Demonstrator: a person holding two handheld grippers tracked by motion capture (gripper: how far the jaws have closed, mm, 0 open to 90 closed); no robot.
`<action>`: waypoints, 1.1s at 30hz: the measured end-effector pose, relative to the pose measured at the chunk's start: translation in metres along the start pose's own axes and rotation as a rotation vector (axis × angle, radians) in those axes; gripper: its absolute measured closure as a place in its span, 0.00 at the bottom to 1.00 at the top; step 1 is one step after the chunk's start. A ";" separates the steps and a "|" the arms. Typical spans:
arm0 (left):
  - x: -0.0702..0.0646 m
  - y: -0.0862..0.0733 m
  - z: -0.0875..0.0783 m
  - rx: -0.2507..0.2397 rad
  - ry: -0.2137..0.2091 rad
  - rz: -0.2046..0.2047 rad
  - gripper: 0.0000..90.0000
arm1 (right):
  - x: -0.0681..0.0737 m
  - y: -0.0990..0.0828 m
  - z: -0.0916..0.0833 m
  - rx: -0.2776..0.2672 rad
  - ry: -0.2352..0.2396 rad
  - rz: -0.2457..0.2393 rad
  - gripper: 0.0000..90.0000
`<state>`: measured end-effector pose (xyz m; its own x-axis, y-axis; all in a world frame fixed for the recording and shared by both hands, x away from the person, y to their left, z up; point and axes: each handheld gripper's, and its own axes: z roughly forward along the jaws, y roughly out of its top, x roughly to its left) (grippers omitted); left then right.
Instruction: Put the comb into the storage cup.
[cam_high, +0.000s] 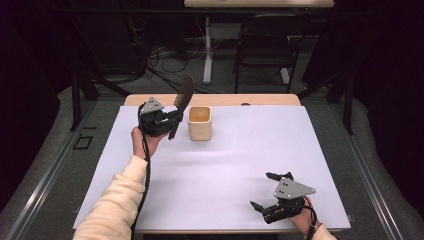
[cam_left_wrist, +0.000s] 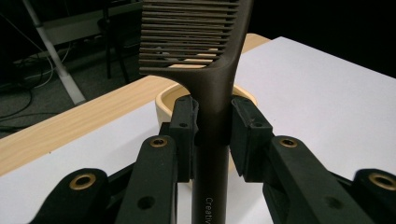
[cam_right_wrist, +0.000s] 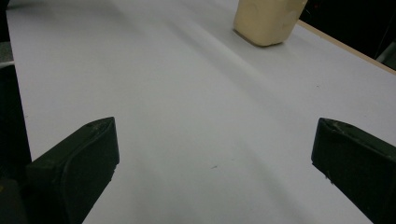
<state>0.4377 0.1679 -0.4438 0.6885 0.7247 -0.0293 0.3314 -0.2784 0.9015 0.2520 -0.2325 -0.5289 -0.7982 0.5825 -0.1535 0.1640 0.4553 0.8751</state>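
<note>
The left gripper (cam_left_wrist: 212, 126) is clamping a dark brown comb (cam_left_wrist: 205, 56) by its handle, the two black pads pressing on either side of the neck just below the teeth. In the left gripper view the comb is standing upright between the jaws, its teeth running off to the left of the spine, and white lettering is showing low on the handle. From the high view the left gripper (cam_high: 172, 116) is being held in the air above the far left part of the table, with the comb (cam_high: 183, 97) rising up and tilting away toward the far edge, its handle end hanging down below the jaws. Just beside it, to its right, a pale wooden cup (cam_high: 200, 123) is sitting open-topped on the white sheet (cam_high: 225, 165) near the far edge; the comb is not touching it. The person's left hand (cam_high: 145, 140) is gripping the tool from below, a cream sleeve (cam_high: 117, 200) trailing back to the near edge.

The right gripper (cam_high: 262, 192) is resting at the near right corner of the table, its jaws spread wide with nothing between them. In the right gripper view the bare white sheet is lying between the jaws and the cup (cam_right_wrist: 268, 21) is standing well apart at the far end.
</note>
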 end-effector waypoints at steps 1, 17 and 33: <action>0.000 0.000 0.001 -0.002 -0.002 -0.003 0.80 | 0.000 0.000 0.000 0.004 0.002 -0.002 0.00; 0.001 0.013 0.008 0.002 0.002 0.013 0.80 | 0.000 0.000 -0.001 0.002 -0.001 0.001 0.00; -0.001 0.029 0.013 0.026 -0.015 0.050 0.80 | 0.000 0.000 -0.001 0.000 -0.001 0.001 0.00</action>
<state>0.4551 0.1507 -0.4235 0.7144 0.6996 0.0091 0.3124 -0.3306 0.8906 0.2520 -0.2333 -0.5287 -0.7975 0.5835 -0.1530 0.1646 0.4545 0.8754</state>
